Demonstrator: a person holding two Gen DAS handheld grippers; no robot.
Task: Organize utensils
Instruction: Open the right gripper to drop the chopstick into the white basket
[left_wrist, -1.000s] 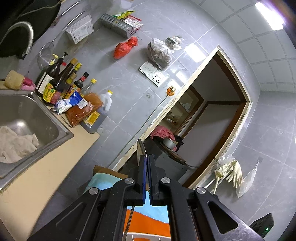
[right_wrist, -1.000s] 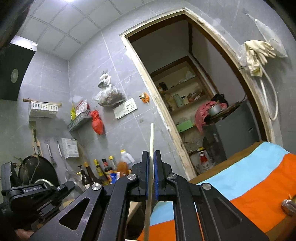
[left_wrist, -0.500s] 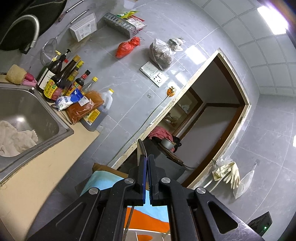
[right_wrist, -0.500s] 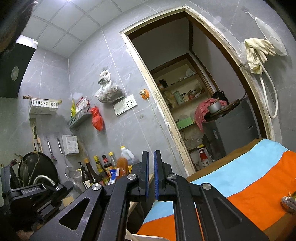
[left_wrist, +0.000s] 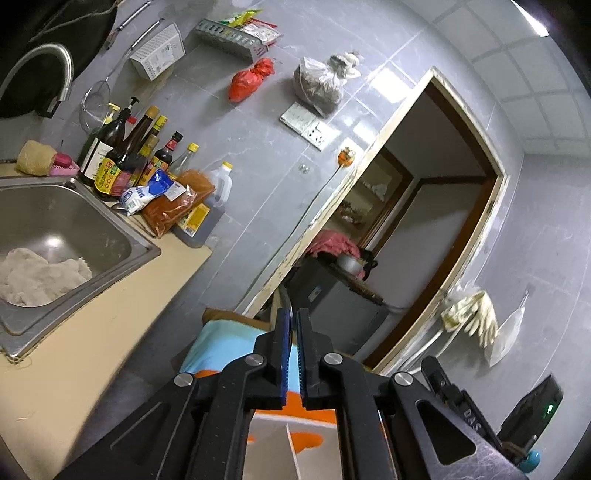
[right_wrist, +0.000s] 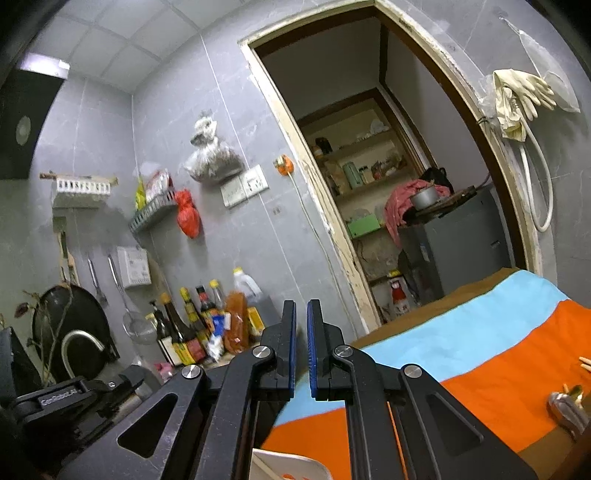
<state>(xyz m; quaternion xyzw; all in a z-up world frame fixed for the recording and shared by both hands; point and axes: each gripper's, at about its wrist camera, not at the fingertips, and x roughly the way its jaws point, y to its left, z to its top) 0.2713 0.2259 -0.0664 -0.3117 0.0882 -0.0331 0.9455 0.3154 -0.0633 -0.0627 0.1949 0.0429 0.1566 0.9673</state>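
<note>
The left gripper shows only a narrow, empty slit between its jaws, and so does the right gripper. The white divided box sits at six o'clock below both. To do the next pick well, I'd swing the right one toward four o'clock, open it wide and take the spoon squarely (it lies on the striped cloth). Count: two grippers, one box, one spoon.

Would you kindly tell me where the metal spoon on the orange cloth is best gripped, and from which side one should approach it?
Probably by its handle, from above, with the jaws across its width: the metal spoon lies flat on the orange cloth, and its rounded end would likely slip. The handle is cut off by the picture's edge here.
</note>
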